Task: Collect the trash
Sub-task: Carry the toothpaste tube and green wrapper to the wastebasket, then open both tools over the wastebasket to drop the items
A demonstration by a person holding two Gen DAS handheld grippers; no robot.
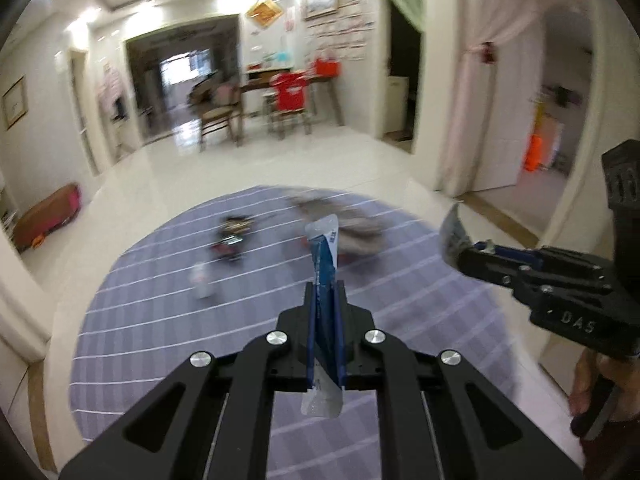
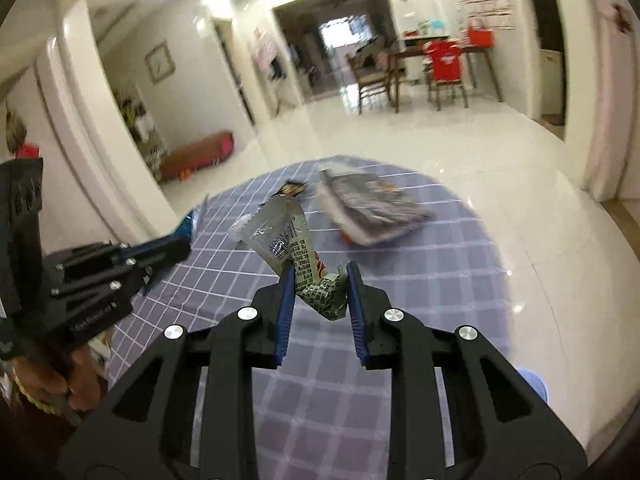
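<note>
Blue-and-white wrapper (image 1: 325, 264) was pinched flat between my left gripper (image 1: 325, 292) pads, standing up out of the jaws with a silvery tail hanging below them. Jaws were pressed nearly together on it, nothing else in there. My right gripper (image 2: 320, 280) had the silver printed wrapper (image 2: 288, 240), crumpled, with one end caught between the blue pads (image 2: 286, 312) and the rest flopping up and to the left. Those jaws sat partway closed on the crumple.

Both wrappers looked like thin foil-plastic film, so basically weightless, soft, a bit slick. My guess was a grip near the middle of the folded part holds best, since a loose corner could slide out. Mine on the right looked kind of marginal.

Both were held up off the table, over the purple checked tablecloth (image 2: 400, 344). Further out on the cloth there was still a magazine (image 2: 372, 208) lying flat, a small dark snack packet (image 1: 234, 236) and a pale little bottle (image 1: 202, 280), too blurry to say much more. Those I'd judge still needed collecting. I couldn't spot a bin in either view. Past the table was shiny tiled floor (image 1: 280, 160).
</note>
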